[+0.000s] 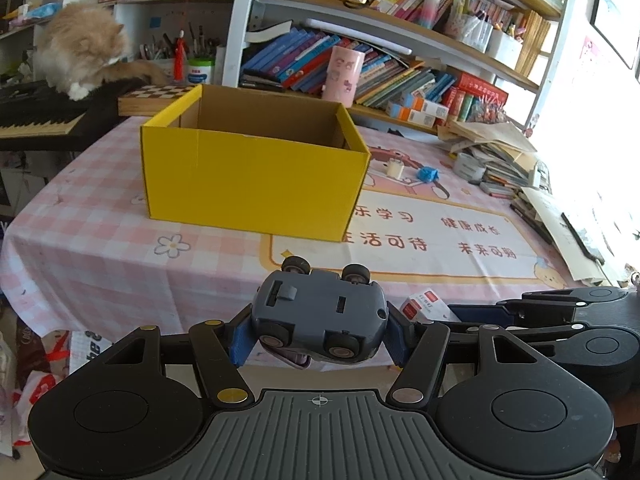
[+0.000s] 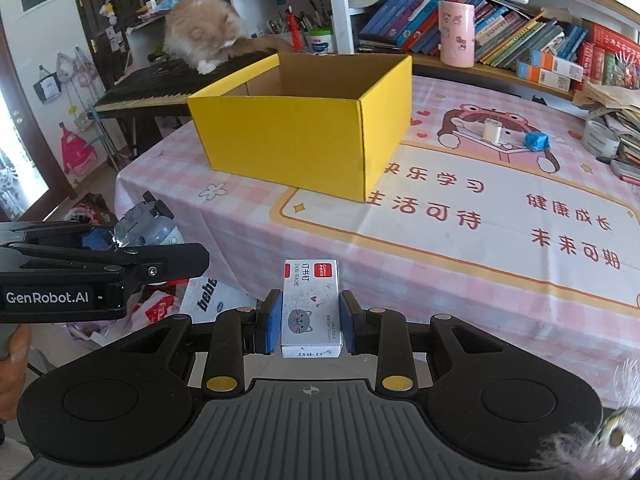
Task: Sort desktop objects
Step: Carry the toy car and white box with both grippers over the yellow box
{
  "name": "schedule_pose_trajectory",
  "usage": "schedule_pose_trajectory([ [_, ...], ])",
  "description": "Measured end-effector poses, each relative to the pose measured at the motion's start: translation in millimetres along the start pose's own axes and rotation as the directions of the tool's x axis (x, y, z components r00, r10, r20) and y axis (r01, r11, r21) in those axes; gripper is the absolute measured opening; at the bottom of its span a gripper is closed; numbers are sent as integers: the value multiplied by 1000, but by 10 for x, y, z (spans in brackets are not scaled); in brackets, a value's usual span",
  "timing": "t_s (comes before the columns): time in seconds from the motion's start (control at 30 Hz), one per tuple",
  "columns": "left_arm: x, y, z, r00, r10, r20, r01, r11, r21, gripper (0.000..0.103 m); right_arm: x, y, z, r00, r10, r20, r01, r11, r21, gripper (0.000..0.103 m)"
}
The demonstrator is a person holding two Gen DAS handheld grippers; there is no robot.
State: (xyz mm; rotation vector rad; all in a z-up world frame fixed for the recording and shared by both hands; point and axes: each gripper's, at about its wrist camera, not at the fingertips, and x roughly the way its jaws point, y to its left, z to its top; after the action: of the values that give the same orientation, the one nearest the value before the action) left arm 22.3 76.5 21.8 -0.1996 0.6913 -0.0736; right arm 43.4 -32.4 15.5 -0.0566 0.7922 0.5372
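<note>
My left gripper (image 1: 318,334) is shut on a grey toy car (image 1: 320,312), held wheels up over the table's near edge; the same toy car (image 2: 146,222) shows at the left of the right wrist view. My right gripper (image 2: 308,322) is shut on a small white staple box (image 2: 311,308) with a cat drawing and a red label, a little short of the table's front edge. An open yellow cardboard box (image 1: 256,176) stands ahead on the pink checked tablecloth (image 1: 100,240); the yellow box (image 2: 304,136) looks empty where its inside shows.
A small cream cylinder (image 2: 490,130) and a blue crumpled object (image 2: 536,141) lie right of the box. Paper stacks (image 1: 504,156) crowd the right edge. A cat (image 1: 80,52) sits on a keyboard (image 1: 48,116) at back left. Bookshelves (image 1: 400,52) stand behind; bags (image 2: 160,308) lie on the floor.
</note>
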Motion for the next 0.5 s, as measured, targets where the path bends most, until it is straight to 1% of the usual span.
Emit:
schedule_pose_trajectory([
  [0.23, -10, 67, 36, 1000, 12, 18, -12, 1000, 0, 63, 57, 56, 75, 1000, 8, 7, -8, 1000, -23, 27],
  [0.5, -29, 216, 51, 999, 48, 20, -47, 998, -40, 63, 168, 152, 156, 999, 43, -6, -43, 997, -62, 27],
])
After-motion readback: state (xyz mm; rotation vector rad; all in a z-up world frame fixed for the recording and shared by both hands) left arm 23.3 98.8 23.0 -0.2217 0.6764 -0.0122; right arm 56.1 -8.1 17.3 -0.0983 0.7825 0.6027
